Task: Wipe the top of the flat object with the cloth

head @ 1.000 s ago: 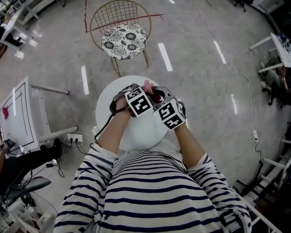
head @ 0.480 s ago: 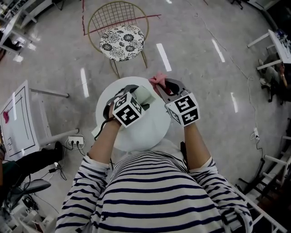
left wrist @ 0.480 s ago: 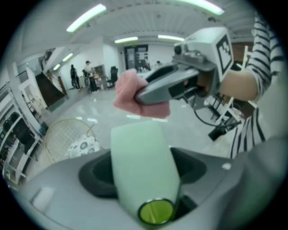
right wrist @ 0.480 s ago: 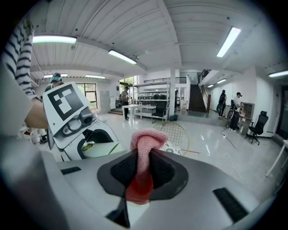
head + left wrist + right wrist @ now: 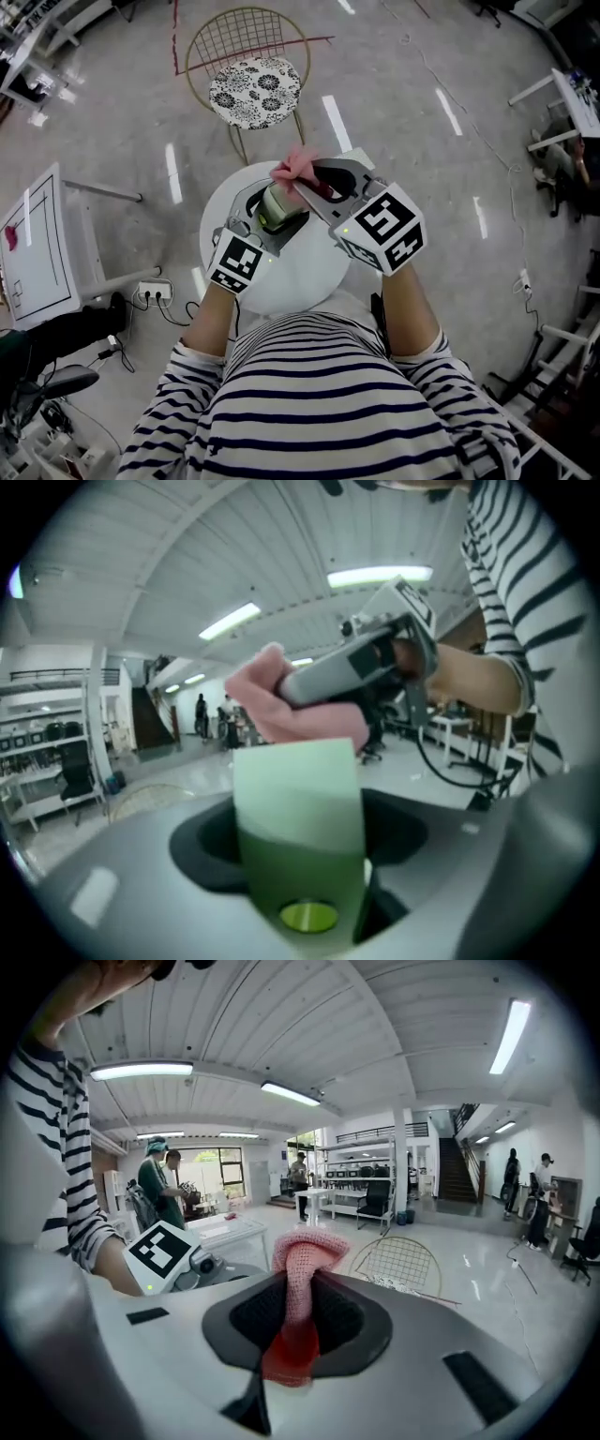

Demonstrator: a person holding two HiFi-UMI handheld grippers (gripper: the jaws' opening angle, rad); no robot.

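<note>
1 cloth (image 5: 298,167), 1 flat object (image 5: 298,808)

Your cloth (image 5: 298,166) is pink, your flat object (image 5: 275,204) pale green. Beyond the white table (image 5: 300,272), the chair (image 5: 248,80) has a gold wire frame and a black-and-white floral cushion (image 5: 258,94). Your shirt (image 5: 319,403) is dark-and-white striped.

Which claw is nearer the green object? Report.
Left. The left claw, jaws just closed further, grips the green flat object; the right claw holds the pink cloth at its top.
</note>
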